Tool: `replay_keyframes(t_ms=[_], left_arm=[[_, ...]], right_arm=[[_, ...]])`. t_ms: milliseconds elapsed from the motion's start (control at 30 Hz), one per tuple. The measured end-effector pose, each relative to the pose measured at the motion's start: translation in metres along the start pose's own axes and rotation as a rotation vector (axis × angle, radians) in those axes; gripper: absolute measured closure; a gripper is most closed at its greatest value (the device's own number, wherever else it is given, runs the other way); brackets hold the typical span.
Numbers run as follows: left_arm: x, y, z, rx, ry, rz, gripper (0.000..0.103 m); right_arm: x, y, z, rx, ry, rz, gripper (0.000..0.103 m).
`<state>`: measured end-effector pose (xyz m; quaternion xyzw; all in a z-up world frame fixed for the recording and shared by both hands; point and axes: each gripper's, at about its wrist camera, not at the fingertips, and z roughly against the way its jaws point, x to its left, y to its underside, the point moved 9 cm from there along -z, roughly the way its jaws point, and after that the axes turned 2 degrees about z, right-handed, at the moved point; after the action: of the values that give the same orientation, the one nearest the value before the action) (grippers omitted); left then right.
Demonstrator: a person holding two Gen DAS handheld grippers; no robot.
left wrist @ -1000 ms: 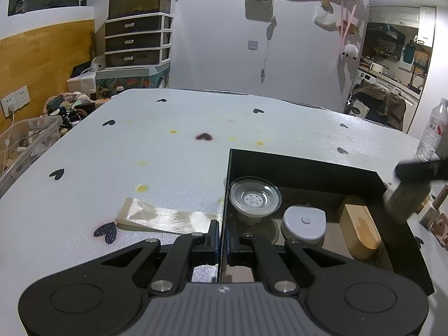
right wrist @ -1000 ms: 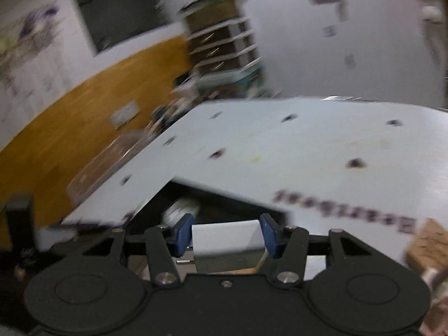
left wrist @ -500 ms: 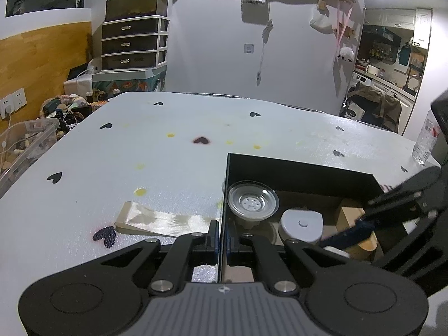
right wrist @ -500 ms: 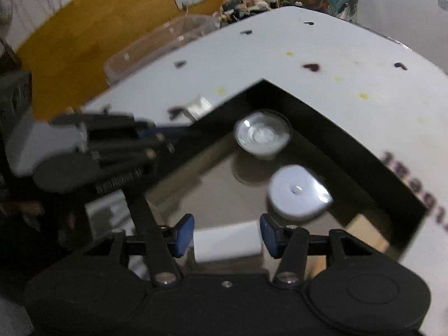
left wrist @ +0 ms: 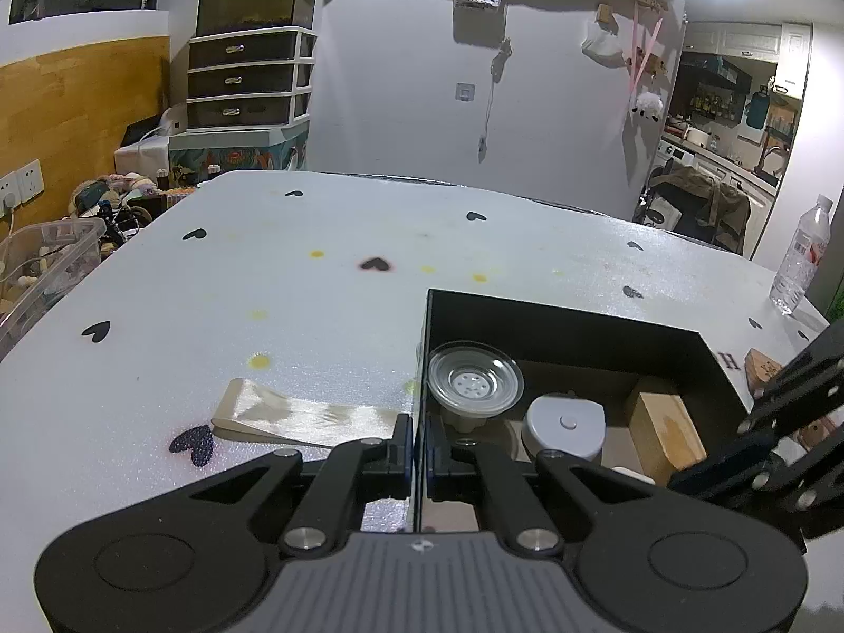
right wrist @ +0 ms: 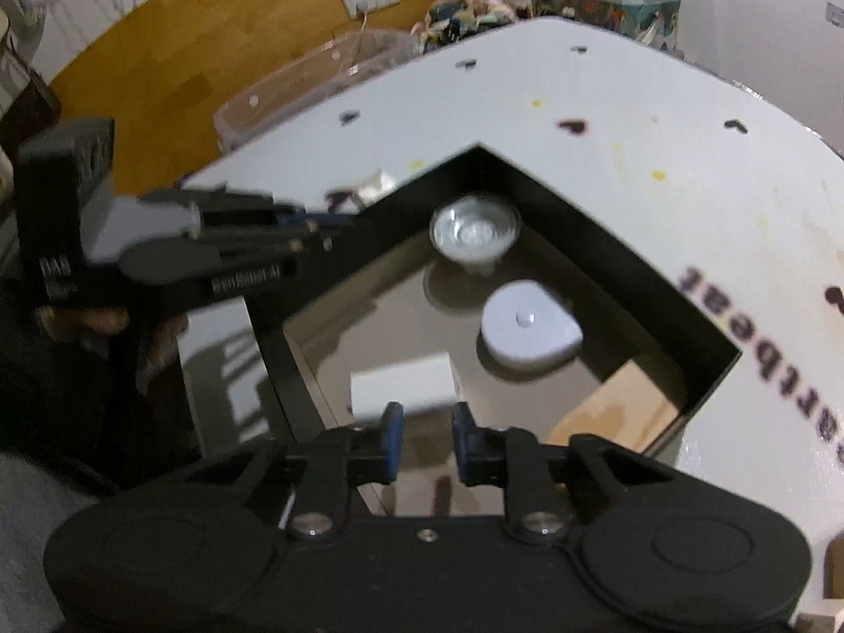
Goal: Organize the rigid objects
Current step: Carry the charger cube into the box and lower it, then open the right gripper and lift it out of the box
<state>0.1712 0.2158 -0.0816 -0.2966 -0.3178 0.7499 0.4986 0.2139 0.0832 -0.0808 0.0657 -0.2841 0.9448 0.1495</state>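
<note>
A black box stands on the white table. My left gripper is shut on its near-left wall. Inside lie a clear round dish, a white rounded case and a wooden block. In the right wrist view the box holds the dish, the case, the wooden block and a white rectangular block lying on the floor. My right gripper hovers just above and behind that white block, jaws apart and empty.
A cream ribbon strip lies on the table left of the box. A water bottle stands at the far right edge. A small wooden piece sits right of the box. A clear bin stands beside the table.
My right gripper carried the white block over the box, let it go onto the box floor, and its jaws now stand narrower and behind it. My left gripper stayed clamped on the wall.
</note>
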Motion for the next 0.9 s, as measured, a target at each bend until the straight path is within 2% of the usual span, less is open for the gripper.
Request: replay_keyframes(t_ms=[133, 333, 467, 600, 700, 900], left_arm=[[0.000, 0.000, 0.000, 0.000, 0.000, 0.001, 0.099], [0.001, 0.000, -0.001, 0.003, -0.003, -0.003, 0.099], [0.000, 0.001, -0.002, 0.006, -0.008, -0.008, 0.099], [0.000, 0.001, -0.002, 0.005, -0.007, -0.007, 0.099], [0.000, 0.001, -0.002, 0.005, -0.010, -0.006, 0.099], [0.000, 0.000, -0.003, 0.005, -0.013, -0.004, 0.099]], right_arm=[[-0.001, -0.001, -0.018, 0.028, 0.006, 0.017, 0.086], [0.007, -0.028, -0.021, -0.070, -0.043, 0.026, 0.087], [0.009, -0.030, -0.028, -0.058, -0.063, 0.020, 0.087], [0.006, -0.021, -0.026, -0.029, -0.054, 0.016, 0.079], [0.005, -0.014, -0.030, 0.000, -0.058, 0.008, 0.078], [-0.003, -0.026, -0.040, -0.043, -0.042, -0.034, 0.080]])
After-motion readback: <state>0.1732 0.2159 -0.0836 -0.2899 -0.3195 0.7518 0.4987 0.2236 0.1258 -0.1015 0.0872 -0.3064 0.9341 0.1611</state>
